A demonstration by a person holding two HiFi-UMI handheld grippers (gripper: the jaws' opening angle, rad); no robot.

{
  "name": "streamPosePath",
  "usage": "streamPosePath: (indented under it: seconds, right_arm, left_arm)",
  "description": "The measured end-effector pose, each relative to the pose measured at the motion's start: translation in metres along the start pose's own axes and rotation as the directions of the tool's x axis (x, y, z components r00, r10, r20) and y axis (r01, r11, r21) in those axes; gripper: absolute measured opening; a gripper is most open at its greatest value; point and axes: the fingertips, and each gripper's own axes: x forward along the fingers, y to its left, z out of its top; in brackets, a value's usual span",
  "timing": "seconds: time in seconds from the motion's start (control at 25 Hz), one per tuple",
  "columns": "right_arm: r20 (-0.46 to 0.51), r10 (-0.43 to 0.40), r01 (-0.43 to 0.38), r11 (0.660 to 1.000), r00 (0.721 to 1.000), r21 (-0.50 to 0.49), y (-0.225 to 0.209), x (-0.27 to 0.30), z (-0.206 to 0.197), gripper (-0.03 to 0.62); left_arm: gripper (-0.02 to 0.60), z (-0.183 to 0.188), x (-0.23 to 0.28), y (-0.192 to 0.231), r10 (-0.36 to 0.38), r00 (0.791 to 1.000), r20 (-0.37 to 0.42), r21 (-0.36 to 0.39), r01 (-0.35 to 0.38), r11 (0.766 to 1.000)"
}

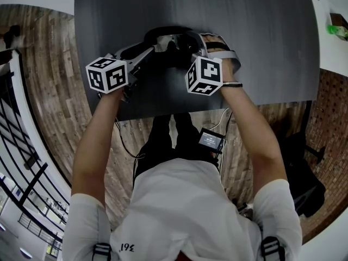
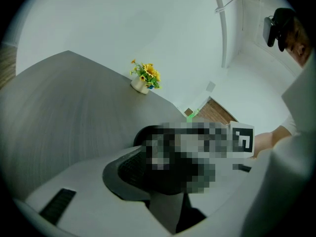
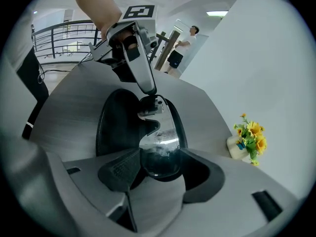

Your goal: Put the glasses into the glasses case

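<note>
The glasses [image 1: 169,41], with a dark frame and a shiny one-piece lens, hang just over the open black case [image 1: 173,30] on the dark table. In the right gripper view the lens [image 3: 160,142] sits between my right gripper's [image 3: 160,163] two pads, which press on its near end, above the case's dark hollow [image 3: 116,127]. My left gripper [image 1: 154,47] comes in from the left, and its slim fingers [image 3: 147,80] pinch the far end of the frame. In the left gripper view a mosaic patch hides most of the glasses ahead of the left gripper [image 2: 185,179].
A small white pot of yellow flowers [image 3: 247,142] stands near the table's far edge [image 2: 143,80]. The grey table top [image 1: 244,26] stretches around the case. Something green [image 1: 337,30] lies on a white surface at the right. A person [image 3: 185,48] stands far off by a railing.
</note>
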Motion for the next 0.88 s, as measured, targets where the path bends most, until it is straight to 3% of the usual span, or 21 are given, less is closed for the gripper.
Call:
streamPosePath:
  seconds: [0.48, 0.88]
  right_arm:
    - [-0.026, 0.062, -0.062, 0.998, 0.998, 0.026, 0.0025, 0.0050, -0.0037, 0.261]
    - [-0.025, 0.056, -0.054, 0.998, 0.998, 0.043, 0.0030, 0.0007, -0.0064, 0.268]
  left_arm:
    - [0.163, -0.0033, 0.0007, 0.0039, 0.014, 1.000, -0.013, -0.006, -0.014, 1.000]
    - [0.163, -0.0016, -0.0002, 0.0040, 0.020, 1.000, -0.006, -0.002, -0.020, 1.000]
